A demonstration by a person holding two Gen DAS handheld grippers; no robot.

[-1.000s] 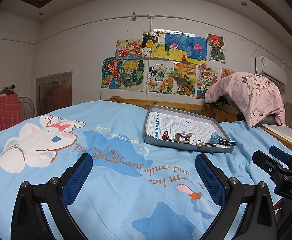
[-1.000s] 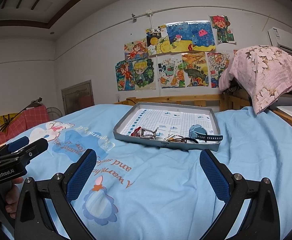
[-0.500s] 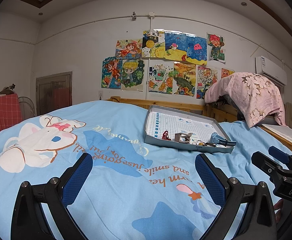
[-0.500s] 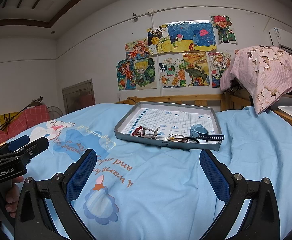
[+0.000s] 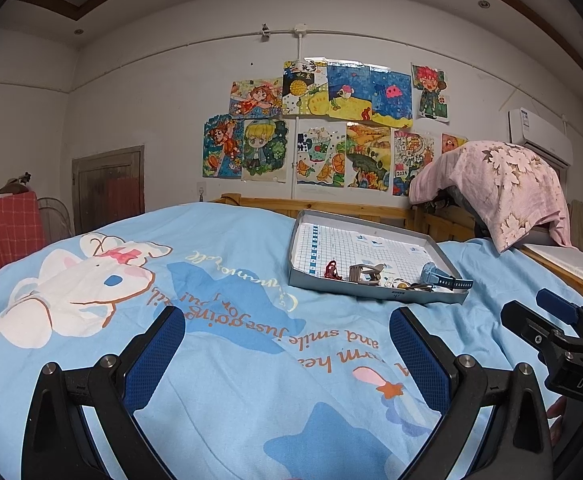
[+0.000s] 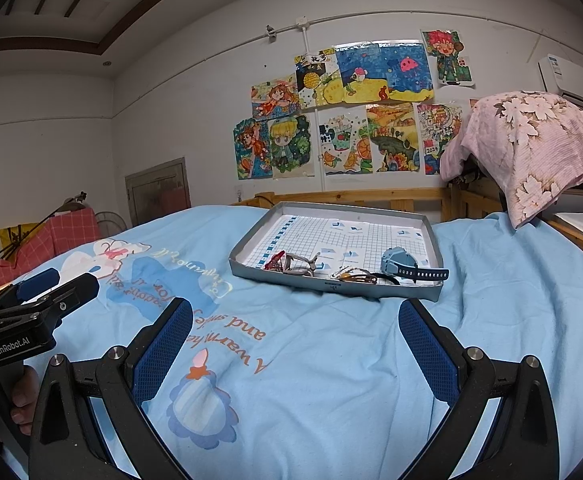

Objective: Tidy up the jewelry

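Clearly, we hold both the left claw (image 5: 287, 356) and the right claw (image 6: 295, 344) spread wide and empty above the light-blue printed bedspread (image 6: 331, 360). Ahead sits the shallow grey cardboard tray (image 6: 331, 282), whose near edge carries the jewelry (a blue rubber-strapped watch (image 6: 405, 266), strap lying crosswise), nearer our right claw.

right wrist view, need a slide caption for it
Open right gripper above a blue bedspread, facing a grey tray holding a blue watch and small jewelry.
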